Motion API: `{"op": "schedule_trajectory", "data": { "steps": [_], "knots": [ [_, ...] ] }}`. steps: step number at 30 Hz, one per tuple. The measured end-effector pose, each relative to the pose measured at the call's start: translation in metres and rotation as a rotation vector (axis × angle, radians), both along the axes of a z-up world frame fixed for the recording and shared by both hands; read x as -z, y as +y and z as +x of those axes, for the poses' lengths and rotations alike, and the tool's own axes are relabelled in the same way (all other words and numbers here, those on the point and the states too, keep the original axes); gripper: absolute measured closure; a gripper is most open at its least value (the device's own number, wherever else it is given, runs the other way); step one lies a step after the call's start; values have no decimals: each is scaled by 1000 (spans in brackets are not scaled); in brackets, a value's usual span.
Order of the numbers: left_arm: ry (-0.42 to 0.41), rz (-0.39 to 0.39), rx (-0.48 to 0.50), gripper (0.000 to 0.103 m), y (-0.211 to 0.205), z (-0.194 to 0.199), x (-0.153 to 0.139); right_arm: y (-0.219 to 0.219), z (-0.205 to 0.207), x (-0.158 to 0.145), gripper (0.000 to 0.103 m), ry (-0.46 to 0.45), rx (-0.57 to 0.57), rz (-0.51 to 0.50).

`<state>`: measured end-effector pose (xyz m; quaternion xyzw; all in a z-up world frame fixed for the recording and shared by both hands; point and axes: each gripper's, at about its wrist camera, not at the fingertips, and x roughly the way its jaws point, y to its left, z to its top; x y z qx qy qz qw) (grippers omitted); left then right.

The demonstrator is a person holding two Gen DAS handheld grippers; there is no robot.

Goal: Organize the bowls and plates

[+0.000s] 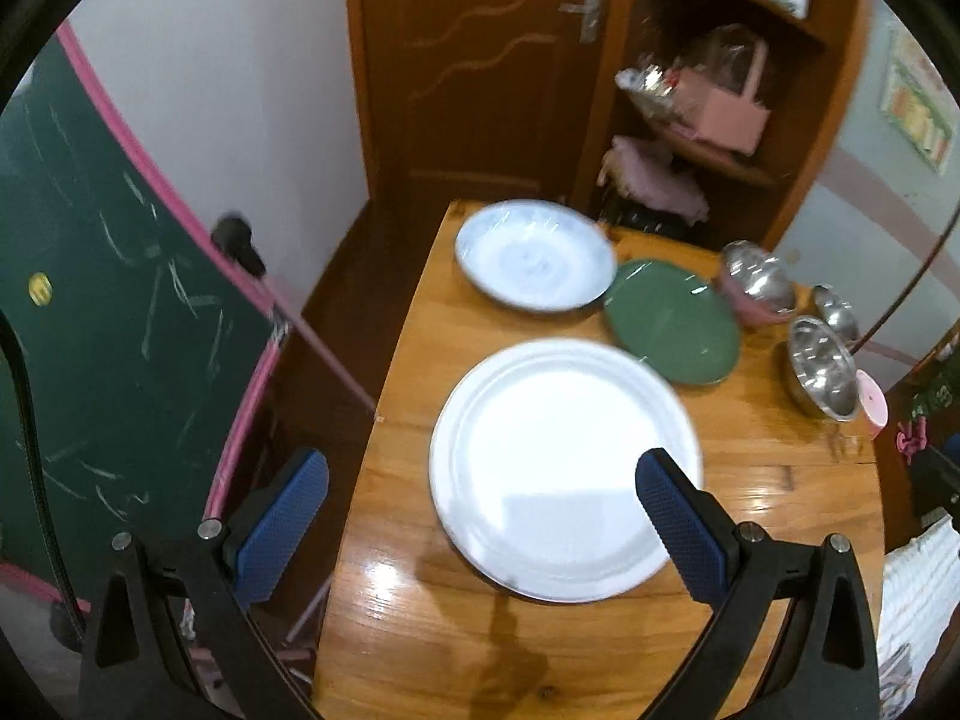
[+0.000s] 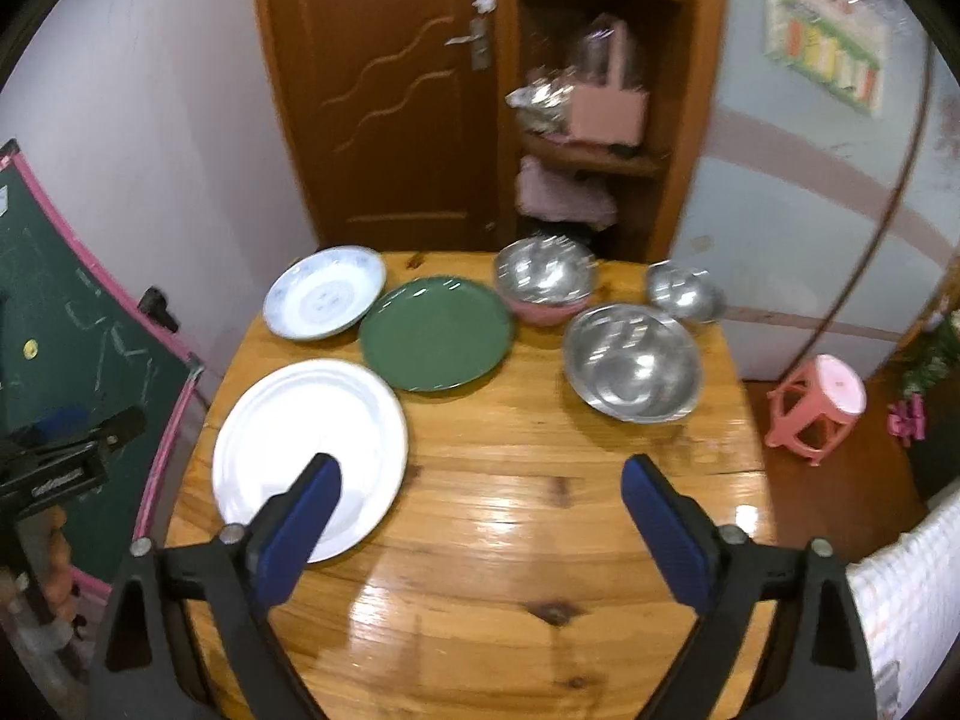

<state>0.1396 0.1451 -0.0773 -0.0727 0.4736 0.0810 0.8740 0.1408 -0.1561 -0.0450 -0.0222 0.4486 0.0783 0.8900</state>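
On the round wooden table [image 2: 498, 480] lie a large white plate [image 2: 309, 456] at the near left, a green plate [image 2: 437, 333] behind it, and a blue-patterned white plate [image 2: 324, 300] at the far left. A steel bowl sitting in a pink bowl [image 2: 543, 285], a large steel bowl [image 2: 633, 363] and a small steel bowl [image 2: 684, 291] stand to the right. My left gripper [image 1: 480, 483] is open above the white plate [image 1: 564, 468]. My right gripper [image 2: 480, 486] is open and empty above the bare table front.
A green chalkboard [image 1: 120, 312] with a pink frame stands left of the table. A wooden door [image 2: 390, 90] and a cluttered shelf [image 2: 588, 120] are behind it. A pink stool [image 2: 822, 405] stands on the floor at the right.
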Motion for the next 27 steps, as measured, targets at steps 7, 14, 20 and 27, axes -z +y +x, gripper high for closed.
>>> {"op": "schedule_trajectory", "data": {
  "steps": [7,14,20,27],
  "knots": [
    [100,-78,-27,1,34,30,64,16,43,52,35,166,-49,77],
    [171,-104,2,7,54,50,101,40,70,97,47,287,-128,117],
    [215,-167,39,14,64,65,122,50,88,125,51,359,-137,142],
    [271,-226,75,34,71,83,141,56,112,162,65,462,-115,203]
  ]
}}
